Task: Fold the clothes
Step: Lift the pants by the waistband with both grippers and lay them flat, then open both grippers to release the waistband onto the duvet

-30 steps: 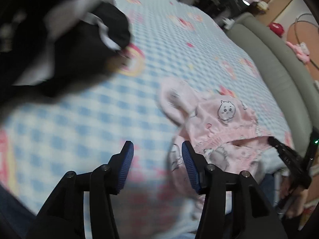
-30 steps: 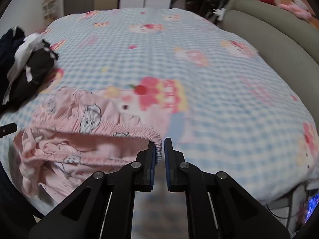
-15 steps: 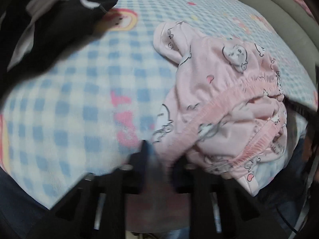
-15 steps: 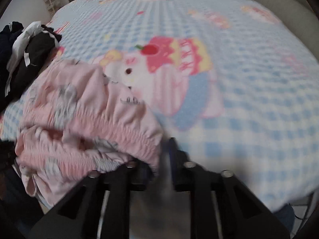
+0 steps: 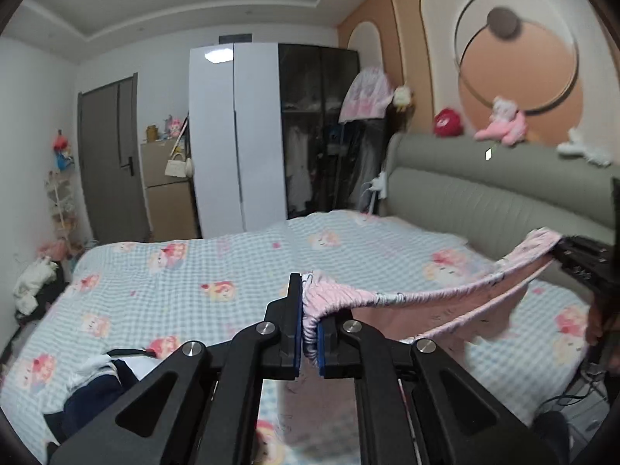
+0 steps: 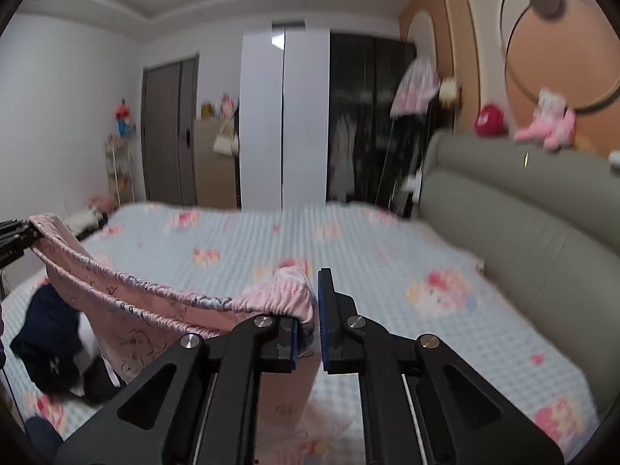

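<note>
my left gripper [image 5: 309,333] and right gripper [image 6: 314,321] each pinch one end of the elastic waistband of the pink cartoon-print cotton pants [image 5: 445,302], held up over the blue checked bedspread [image 5: 232,271] so the legs hang straight for folding.

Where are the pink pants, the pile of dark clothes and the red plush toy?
pink pants [image 5: 445,294]: left wrist view, on the stretched elastic waistband.
pile of dark clothes [image 6: 48,329]: right wrist view, on the navy garment.
red plush toy [image 5: 448,123]: left wrist view, on its round body.
</note>
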Demonstrator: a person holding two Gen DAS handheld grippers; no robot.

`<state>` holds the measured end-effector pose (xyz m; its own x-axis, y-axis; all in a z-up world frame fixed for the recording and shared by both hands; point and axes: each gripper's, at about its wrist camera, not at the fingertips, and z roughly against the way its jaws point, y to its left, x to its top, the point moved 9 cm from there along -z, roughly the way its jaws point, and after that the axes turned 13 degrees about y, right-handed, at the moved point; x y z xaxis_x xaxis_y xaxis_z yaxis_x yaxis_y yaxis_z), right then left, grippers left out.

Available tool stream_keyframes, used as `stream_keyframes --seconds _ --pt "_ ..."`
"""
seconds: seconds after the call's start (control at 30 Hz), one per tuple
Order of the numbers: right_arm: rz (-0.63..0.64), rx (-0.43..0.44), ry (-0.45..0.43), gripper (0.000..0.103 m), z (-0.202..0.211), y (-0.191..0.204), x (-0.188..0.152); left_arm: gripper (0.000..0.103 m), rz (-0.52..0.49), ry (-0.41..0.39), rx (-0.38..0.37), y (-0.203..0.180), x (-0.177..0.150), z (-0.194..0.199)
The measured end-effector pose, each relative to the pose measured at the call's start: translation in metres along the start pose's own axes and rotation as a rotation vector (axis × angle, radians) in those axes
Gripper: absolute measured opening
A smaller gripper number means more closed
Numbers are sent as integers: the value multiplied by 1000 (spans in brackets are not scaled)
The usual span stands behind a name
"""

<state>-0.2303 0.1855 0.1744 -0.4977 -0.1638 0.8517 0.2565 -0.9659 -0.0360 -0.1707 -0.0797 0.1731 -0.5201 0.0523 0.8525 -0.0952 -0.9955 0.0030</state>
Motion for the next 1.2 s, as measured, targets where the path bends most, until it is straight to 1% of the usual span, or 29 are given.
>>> stream_keyframes --seconds 0.03,0.1,0.17,0.23,0.33,0.37,0.4,0.43,0.47,0.5,0.53,0.57,0.6,0.63,0.67,0.73,0.83,0.9,0.93,0.97,1.0,1.03,1.13,1.17,1.2 --pt "-1 8 -3 5 7 0 -3 8 12 33 -14 2 -17 -1" --pt "4 21 59 5 2 2 -37 8 36 170 -45 -10 -74 -29" --pt "-29 27 201 6 -26 1 -105 8 72 358 -93 -17 -160 -72" --pt "-62 33 344 6 -51 0 -174 8 90 531 -142 -27 -242 -105" --pt "-111 42 557 6 -86 -1 -276 8 102 748 -137 -35 -339 -147" --pt "-128 45 628 6 -97 -1 -309 8 111 815 -124 -35 -366 -154" --pt "-144 48 700 6 -107 -1 -343 9 119 827 -109 -35 -377 -152" --pt "-161 53 764 7 -116 -1 -373 10 128 803 -114 -35 -376 -147" --pt "-176 80 751 10 -109 1 -377 14 153 768 -136 -35 -369 -140" --pt "-190 107 738 13 -103 3 -380 23 177 732 -158 -34 -363 -132" --pt "-207 136 725 18 -96 4 -382 28 199 696 -178 -33 -357 -124" --pt "-239 185 708 20 -88 5 -380 35 205 660 -179 -31 -351 -118" --pt "-262 209 687 24 -80 3 -377 37 208 626 -181 -28 -345 -112" --pt "-256 199 676 25 -76 1 -375 37 195 604 -181 -28 -341 -107" --pt "-249 189 666 25 -71 -1 -374 37 180 593 -189 -31 -341 -104" --pt "-218 153 675 25 -64 2 -368 37 142 580 -204 -35 -336 -106" --pt "-219 140 723 26 -68 3 -375 37 39 576 -230 -76 -330 -117" --pt "-210 146 751 26 -76 9 -381 48 -4 615 -270 -93 -337 -125" --pt "-201 149 753 27 -77 13 -380 49 -26 634 -289 -102 -341 -129" --pt "-192 151 754 28 -79 17 -378 49 -48 654 -309 -111 -345 -132" --pt "-172 147 749 33 -81 22 -376 49 -70 673 -327 -119 -349 -136" --pt "-152 143 742 34 -83 26 -373 49 -92 692 -330 -124 -355 -140" --pt "-90 149 703 35 -78 33 -363 49 -130 694 -287 -127 -365 -145" --pt "-76 143 698 35 -75 35 -362 40 -119 692 -282 -126 -365 -147" --pt "-81 137 704 35 -76 33 -363 23 -108 690 -276 -124 -364 -149"
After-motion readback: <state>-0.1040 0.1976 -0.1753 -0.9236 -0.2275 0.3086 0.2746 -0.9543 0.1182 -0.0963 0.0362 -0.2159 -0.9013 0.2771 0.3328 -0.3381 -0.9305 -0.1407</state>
